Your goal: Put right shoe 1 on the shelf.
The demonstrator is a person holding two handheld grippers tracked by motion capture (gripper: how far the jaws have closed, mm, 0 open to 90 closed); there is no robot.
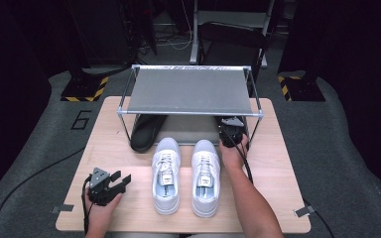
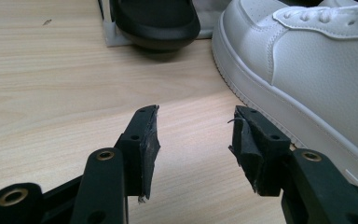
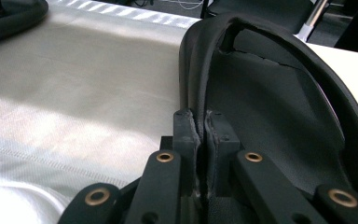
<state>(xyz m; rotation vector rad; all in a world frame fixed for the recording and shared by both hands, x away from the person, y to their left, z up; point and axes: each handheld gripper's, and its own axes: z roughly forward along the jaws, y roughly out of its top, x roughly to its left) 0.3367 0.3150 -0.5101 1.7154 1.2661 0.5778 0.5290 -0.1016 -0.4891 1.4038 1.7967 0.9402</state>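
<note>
Right claw (image 3: 200, 135) is clamped on the black shoe's (image 3: 279, 98) collar, on the rack's lower shelf (image 3: 74, 79). Shoe should be slid in level beside its mate. Left claw (image 2: 193, 140) is idle, parted.

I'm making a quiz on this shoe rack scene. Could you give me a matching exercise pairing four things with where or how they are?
Things:
1. left gripper
2. right gripper
3. white sneakers
4. black shoe at left

States:
a. side by side on the table in front of the rack
b. jaws clamped on a black shoe's collar
c. jaws apart, holding nothing
d. toe poking out from the lower shelf

Pairs: 1-c, 2-b, 3-a, 4-d
</note>
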